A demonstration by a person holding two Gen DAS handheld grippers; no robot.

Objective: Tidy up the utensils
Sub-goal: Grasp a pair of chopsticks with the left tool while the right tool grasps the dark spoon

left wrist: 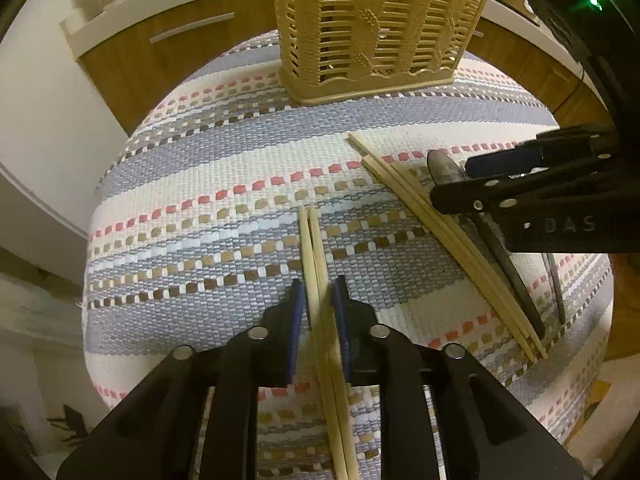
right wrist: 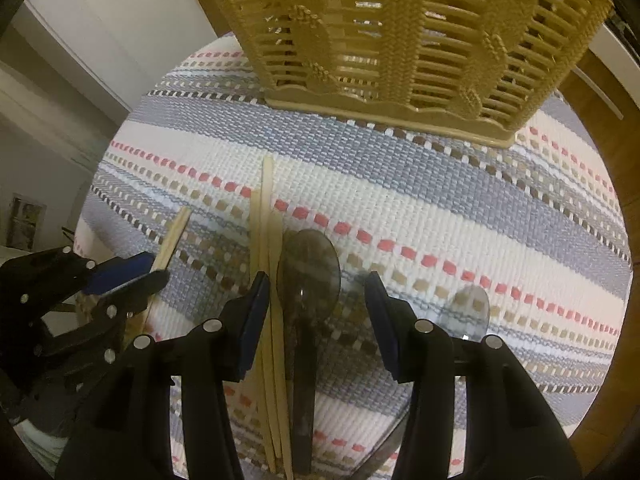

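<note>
A: The left tool [left wrist: 318, 300] has a pair of chopsticks [left wrist: 316, 280] between its blue pads [left wrist: 297, 312]. Clenched on them?

B: Nearly. The jaws stand narrow and the sticks run straight through the slot, but I cannot tell for sure from this angle that both pads press the wood. I would call it a grasp on the pair.

A: And the right tool [right wrist: 316, 312]?

B: Released, jaws held well apart over a dark spoon [right wrist: 308, 276] that lies on the striped cloth [right wrist: 440, 208], with nothing pinched. A loose bundle of chopsticks [right wrist: 266, 240] lies just left of that spoon, and a second spoon [right wrist: 470, 308] lies to the right.

A: Which way does the held pair point?

B: Its long axis runs near to far, ends aimed roughly at the beige slotted holder [left wrist: 376, 28] standing at the far side of the cloth on the bench. The loose bundle in the left wrist view lies on a diagonal, far-left to near-right.

A: How to do this step well?

B: Squeeze both sticks together so neither slips, lift them level, then tip them upright over the holder and lower them ends first into a compartment. Keep clear of the right tool close by.
</note>
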